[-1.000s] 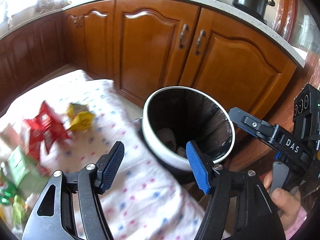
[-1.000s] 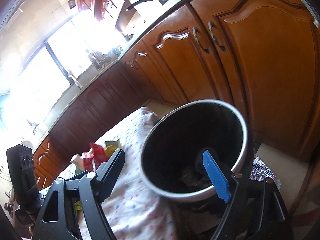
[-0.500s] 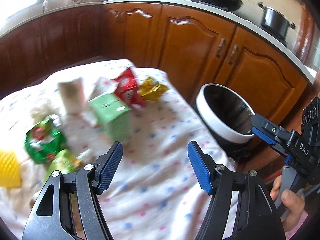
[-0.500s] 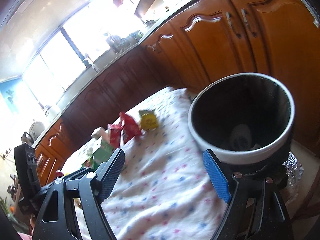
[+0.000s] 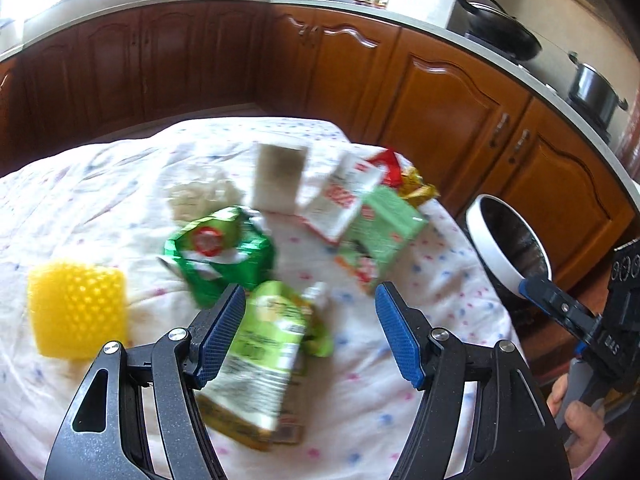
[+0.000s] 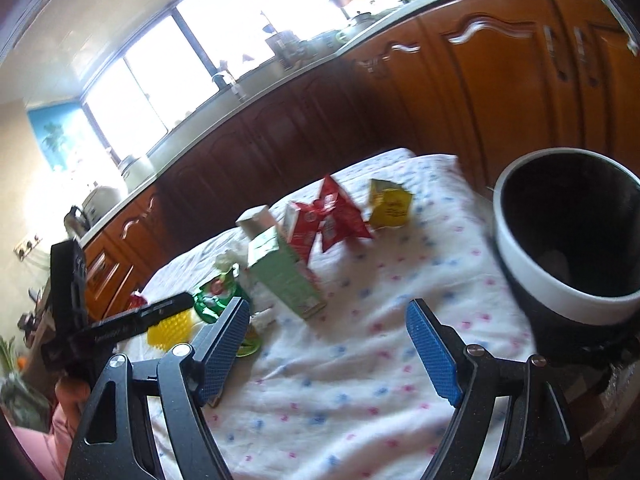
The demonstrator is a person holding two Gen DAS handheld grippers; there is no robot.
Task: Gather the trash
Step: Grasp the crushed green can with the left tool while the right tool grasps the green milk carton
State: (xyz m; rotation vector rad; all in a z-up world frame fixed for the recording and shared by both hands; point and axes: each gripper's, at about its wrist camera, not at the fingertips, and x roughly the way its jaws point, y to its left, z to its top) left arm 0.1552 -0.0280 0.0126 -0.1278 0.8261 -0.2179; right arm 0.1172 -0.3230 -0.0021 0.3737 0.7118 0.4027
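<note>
On the white cloth point(image 5: 100, 208) with little pink and blue dots, the trash lies in a loose pile near the middle of the left wrist view. Low in that frame the left gripper point(image 5: 310, 332) has its blue fingers spread wide and they grasp nothing. A light green packet point(image 5: 268, 344) lies on the cloth between them, close to the left finger, but it is blurry and I cannot tell if it touches. Just above it sits a dark green wrapper point(image 5: 220, 256). A yellow bumpy sponge point(image 5: 76, 314) lies at the left side, apart from the pile. A green carton point(image 5: 380, 240), a red and white carton point(image 5: 340, 204), a red wrapper point(image 5: 390, 164) and a yellow wrapper point(image 5: 418, 190) crowd together higher up. At the right edge stands the bin point(image 5: 486, 240) with a white rim, beside the cloth.

Low in the right wrist view the right gripper point(image 6: 328, 352) is wide apart too, with only cloth between its fingers. The bin point(image 6: 532, 280) stands at the right of that frame
</note>
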